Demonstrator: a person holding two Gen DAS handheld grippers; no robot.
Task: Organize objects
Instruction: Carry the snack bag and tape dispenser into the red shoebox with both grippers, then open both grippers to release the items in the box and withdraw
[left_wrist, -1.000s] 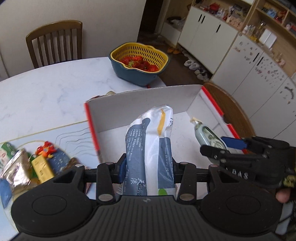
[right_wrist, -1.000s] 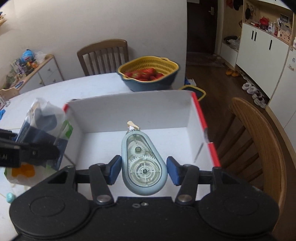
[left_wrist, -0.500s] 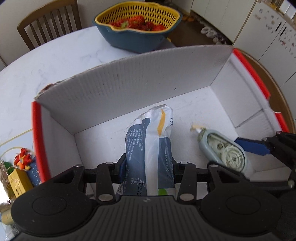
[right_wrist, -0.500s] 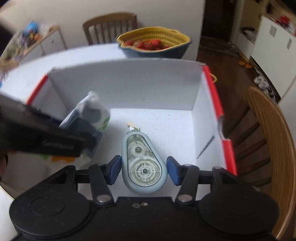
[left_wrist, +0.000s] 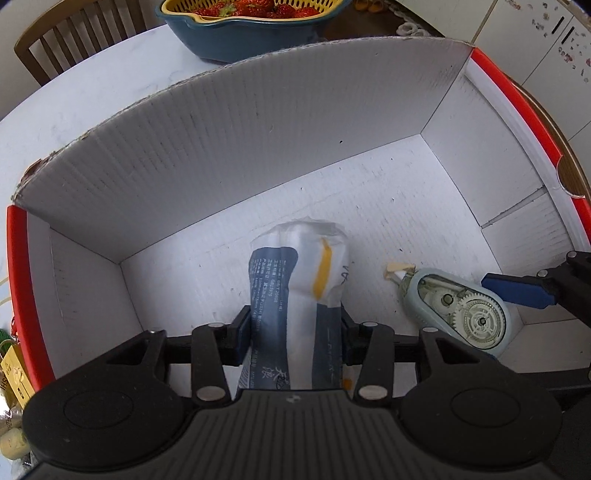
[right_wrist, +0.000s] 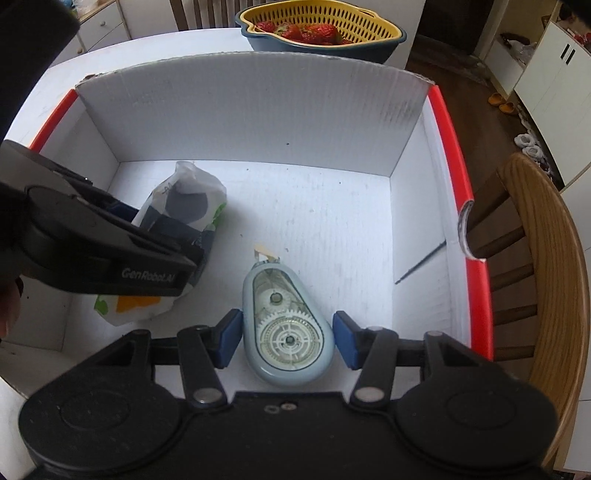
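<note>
A white cardboard box (left_wrist: 517, 107) with red rims stands on the white marble table. My left gripper (left_wrist: 294, 332) points down into it, pads on a blue-and-white tissue pack (left_wrist: 299, 266) whose far end rests on the box floor; its jaws are opening. To the right, my right gripper (right_wrist: 287, 338) is shut on a pale blue correction tape dispenser (right_wrist: 288, 325), tip pointing at the back wall, low over the floor. In the right wrist view the tissue pack (right_wrist: 184, 206) is partly hidden behind the left gripper's body. One blue right fingertip (left_wrist: 517, 291) shows beside the dispenser (left_wrist: 458, 310).
A blue and yellow basket of strawberries (right_wrist: 321, 29) sits behind the box. A wooden chair (right_wrist: 546, 258) stands close to the box's right side, another chair (left_wrist: 74, 40) at the table's far left. Snack packets (left_wrist: 14, 373) lie left of the box.
Both grippers have come down into the box and tipped further downward, carrying the tissue pack and the correction tape. The tissue pack's end now reaches the floor.
</note>
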